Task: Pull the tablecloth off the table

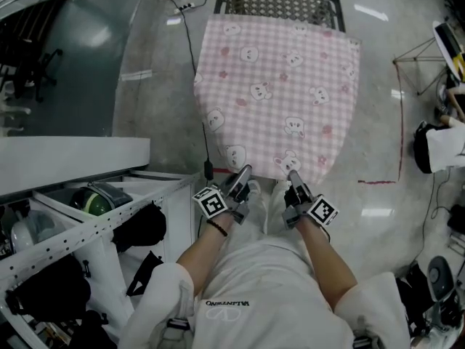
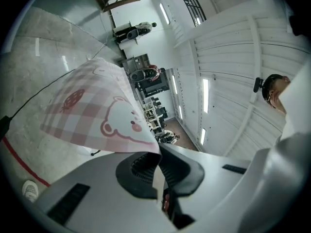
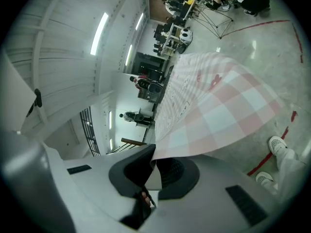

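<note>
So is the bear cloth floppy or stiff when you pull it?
Probably floppy: the cloth curls where the left gripper and right gripper pinch it. Likely light, since two small pinches hold it up.

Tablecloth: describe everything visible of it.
The tablecloth is thin pink-and-white checked fabric printed with cartoon animal faces and small flowers. It lies spread over the table, whose dark far end shows bare. Its near edge is held up toward the person, pinched in the left gripper and the right gripper, one near each corner.
</note>
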### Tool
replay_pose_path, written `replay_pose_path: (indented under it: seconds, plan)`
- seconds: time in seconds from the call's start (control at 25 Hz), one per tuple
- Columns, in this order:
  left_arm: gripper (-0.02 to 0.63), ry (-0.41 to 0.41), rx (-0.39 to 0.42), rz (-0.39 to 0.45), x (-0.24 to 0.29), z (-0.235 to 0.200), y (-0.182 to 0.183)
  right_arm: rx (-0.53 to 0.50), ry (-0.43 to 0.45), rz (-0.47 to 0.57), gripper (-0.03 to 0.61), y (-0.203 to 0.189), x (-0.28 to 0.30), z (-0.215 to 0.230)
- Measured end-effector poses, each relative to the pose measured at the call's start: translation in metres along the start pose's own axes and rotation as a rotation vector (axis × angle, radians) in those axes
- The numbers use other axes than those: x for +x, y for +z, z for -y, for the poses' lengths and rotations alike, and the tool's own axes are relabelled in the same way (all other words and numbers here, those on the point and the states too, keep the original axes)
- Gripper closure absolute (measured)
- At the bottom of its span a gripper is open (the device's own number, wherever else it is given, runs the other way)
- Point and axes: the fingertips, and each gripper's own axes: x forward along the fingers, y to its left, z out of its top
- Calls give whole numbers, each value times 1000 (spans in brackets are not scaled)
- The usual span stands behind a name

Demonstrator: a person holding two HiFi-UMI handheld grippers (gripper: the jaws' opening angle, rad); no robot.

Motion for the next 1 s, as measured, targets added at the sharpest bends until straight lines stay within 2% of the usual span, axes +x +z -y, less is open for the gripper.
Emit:
replay_pose_path:
  seconds: [0.28, 0.56, 0.84, 1.0]
  plan:
    - [611, -68, 99, -16, -8, 46, 22, -57, 40, 37, 565, 4, -12, -46]
    - [611, -139, 185, -20, -11, 96, 33, -150, 36, 41, 563, 11, -32, -88]
    - [611, -206, 221, -4, -24, 144, 47, -242, 116, 45, 563, 14, -49, -143]
    - [611, -220, 231, 7, -29, 159, 55, -239, 150, 54, 565, 14, -52, -164]
